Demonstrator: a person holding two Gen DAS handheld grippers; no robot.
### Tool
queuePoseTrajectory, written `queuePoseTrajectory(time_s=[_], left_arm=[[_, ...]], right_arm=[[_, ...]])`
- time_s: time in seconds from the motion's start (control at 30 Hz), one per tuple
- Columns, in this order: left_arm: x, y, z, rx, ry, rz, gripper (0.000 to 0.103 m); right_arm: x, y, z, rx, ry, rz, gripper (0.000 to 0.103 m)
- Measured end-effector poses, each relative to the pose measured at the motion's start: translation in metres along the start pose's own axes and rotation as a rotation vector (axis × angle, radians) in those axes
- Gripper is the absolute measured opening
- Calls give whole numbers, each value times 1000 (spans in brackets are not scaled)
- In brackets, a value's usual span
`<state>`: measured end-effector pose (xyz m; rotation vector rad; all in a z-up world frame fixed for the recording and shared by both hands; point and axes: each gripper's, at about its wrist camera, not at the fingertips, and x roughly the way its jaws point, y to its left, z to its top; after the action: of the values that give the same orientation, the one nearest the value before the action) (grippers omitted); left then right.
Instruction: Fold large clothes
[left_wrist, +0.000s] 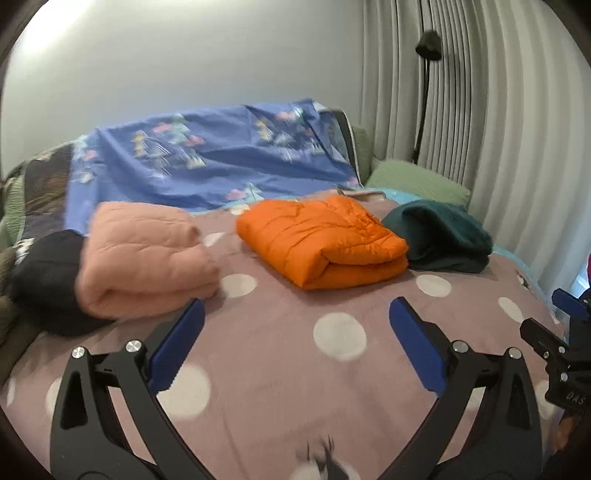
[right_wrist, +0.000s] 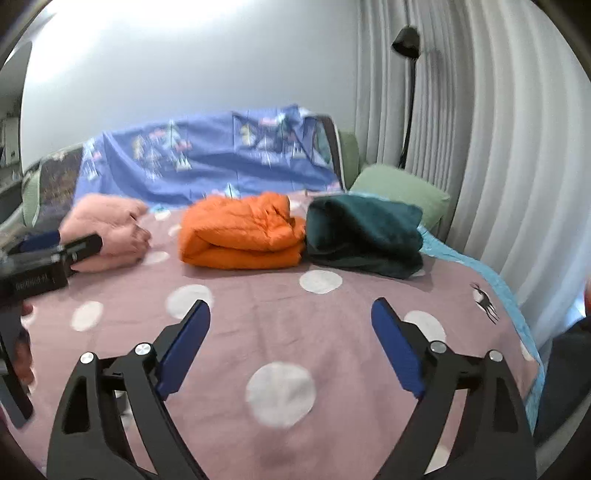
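left gripper (left_wrist: 295, 314): your fingers are spread wide with nothing between them, hovering over the bedspread (left_wrist: 280, 369), the mauve one with white polka dots

right gripper (right_wrist: 291, 314): same deal, splayed apart and empty, above the bedspread (right_wrist: 332, 332) a bit nearer the curtain side

pink garment (left_wrist: 144, 258): folded into a chunky bundle, just past your left fingertip; it's touching a dark piece of clothing (left_wrist: 48, 280) on its far-left side

orange jacket (left_wrist: 321, 243): puffy, folded, sitting mid-bed. From the right wrist view the orange jacket (right_wrist: 240, 236) is pressed right up against the green one

dark green garment (left_wrist: 439, 240): folded, at the orange one's right, near the green pillow (left_wrist: 417, 181)

blue patterned sheet (left_wrist: 214, 158): draped over something at the head of the bed, behind all three bundles

curtain (left_wrist: 498, 110): pleated, grey-white, runs along the right side
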<state>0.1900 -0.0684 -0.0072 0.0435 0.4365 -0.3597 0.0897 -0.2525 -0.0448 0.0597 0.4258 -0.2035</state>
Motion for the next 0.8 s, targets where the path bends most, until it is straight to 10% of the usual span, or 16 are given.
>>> queuePoseTrajectory(time_s=[0.33,0.8], left_arm=[[-123,-5,-35,54,27,139,101],[-164,0,-56,51,35,131,101]], right_arm=[[-79,15,-14,55,-21,20,89],[-110,34,-30,49,-8,34,89]])
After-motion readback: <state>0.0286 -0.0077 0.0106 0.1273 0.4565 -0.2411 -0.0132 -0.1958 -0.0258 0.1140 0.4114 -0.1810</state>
